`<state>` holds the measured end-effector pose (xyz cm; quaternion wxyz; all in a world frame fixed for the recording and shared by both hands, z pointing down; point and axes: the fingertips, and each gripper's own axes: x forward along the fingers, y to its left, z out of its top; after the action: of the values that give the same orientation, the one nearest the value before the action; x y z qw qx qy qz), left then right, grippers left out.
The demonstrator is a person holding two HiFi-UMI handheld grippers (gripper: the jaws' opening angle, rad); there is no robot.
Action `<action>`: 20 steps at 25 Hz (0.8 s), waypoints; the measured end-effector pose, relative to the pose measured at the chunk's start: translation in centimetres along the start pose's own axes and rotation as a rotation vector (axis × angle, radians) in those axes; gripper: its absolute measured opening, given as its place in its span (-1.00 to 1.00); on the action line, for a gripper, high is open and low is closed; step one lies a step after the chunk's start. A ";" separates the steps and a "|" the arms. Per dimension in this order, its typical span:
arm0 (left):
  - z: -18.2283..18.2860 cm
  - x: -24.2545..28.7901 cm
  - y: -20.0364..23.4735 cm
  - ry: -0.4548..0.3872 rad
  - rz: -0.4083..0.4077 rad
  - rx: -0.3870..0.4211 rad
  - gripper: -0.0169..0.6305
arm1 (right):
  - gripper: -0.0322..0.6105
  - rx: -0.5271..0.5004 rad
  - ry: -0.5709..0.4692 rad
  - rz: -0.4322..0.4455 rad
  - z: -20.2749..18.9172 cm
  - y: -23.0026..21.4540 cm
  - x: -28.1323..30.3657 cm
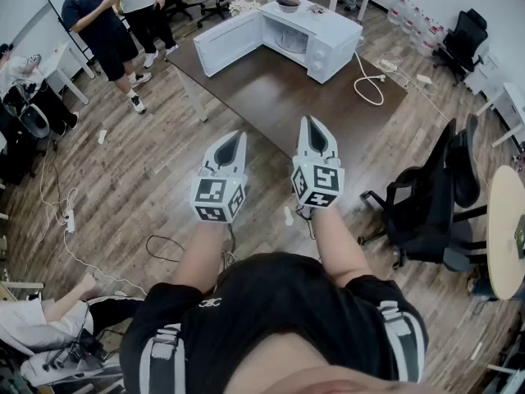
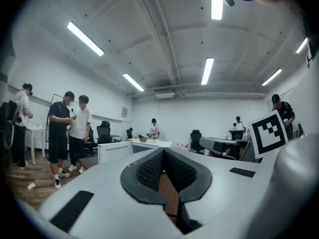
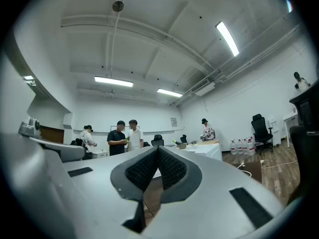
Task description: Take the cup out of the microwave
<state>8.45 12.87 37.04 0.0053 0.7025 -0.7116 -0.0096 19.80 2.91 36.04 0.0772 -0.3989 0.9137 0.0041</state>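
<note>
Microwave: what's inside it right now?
The microwave stands with its door open. In the cavity a pale round shape shows, too small to tell whether it is a cup or the turntable. The cavity's near wall and corners are hidden.

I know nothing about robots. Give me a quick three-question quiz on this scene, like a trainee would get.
1. True or false: the microwave has its door open.
2. What sits on top of the microwave? A) a bowl B) a kettle C) a bottle
3. Fill in: the left tongs and right tongs are both ____, holding nothing.

Key: 1 true; 2 A; 3 shut.
</note>
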 end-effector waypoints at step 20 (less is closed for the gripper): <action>1.4 -5.6 1.8 -0.048 0.008 0.001 -0.94 | -0.89 -0.027 -0.017 -0.014 1.1 4.3 -3.2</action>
<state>6.70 18.48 35.76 -0.0122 0.6991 -0.7145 -0.0263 18.92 8.25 35.14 0.0796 -0.4064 0.9100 0.0192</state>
